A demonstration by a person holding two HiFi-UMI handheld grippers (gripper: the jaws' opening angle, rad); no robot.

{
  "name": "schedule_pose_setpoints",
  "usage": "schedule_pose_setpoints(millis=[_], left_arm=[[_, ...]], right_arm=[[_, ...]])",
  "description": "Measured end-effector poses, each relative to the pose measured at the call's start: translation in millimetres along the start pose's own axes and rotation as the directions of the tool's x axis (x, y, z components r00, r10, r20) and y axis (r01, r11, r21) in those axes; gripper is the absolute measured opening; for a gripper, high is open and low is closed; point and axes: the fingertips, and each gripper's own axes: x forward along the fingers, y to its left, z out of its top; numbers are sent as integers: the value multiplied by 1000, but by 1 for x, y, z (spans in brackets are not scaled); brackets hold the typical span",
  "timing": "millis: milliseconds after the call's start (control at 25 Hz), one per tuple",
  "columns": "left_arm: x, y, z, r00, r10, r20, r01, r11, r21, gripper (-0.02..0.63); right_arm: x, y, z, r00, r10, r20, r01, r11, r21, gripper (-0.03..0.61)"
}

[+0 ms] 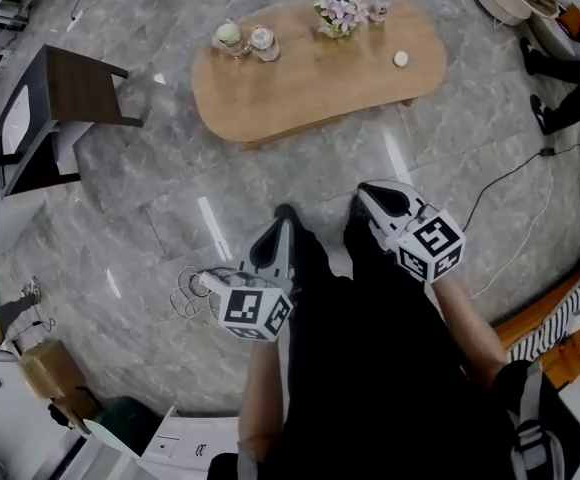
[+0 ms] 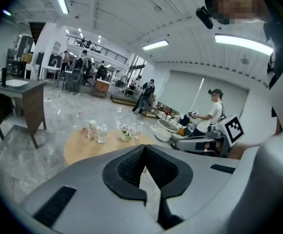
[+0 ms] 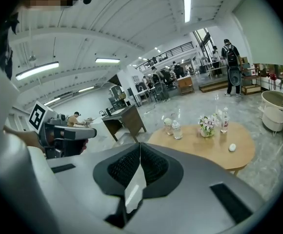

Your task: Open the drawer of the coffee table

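We face the oval bench point(image 1: 320, 83) across bare floor point(image 1: 170, 198), well apart. The left hand-held gripper point(image 1: 283, 218) and right hand-held gripper point(image 1: 368, 196) are both closed and empty. The bench lies straight ahead with its long axis crosswise, and the right hand-held gripper is slightly nearer. No drawer is visible from here.

Two tongs point(image 1: 284, 216) point(image 1: 363, 198), one coffee table point(image 1: 320, 80).

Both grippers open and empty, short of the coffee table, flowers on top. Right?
Not open: the left gripper view and right gripper view show the left gripper and right gripper with jaws shut together. The rest stands: both empty, short of the coffee table, flowers on top.
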Motion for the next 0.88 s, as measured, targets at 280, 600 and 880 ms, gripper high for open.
schedule_pose_setpoints(millis=[280, 600, 880], left_arm=[[-10, 66, 16, 999, -42, -25, 44, 997, 64, 14], [0, 138, -8, 982, -132, -135, 138, 990, 32, 14], [30, 191, -65, 978, -133, -164, 109, 983, -146, 14]], right_arm=[[43, 24, 1, 995, -90, -41, 91, 996, 18, 12], [104, 31, -19, 970, -231, -79, 237, 969, 70, 12], [160, 12, -67, 965, -235, -119, 251, 957, 147, 12]])
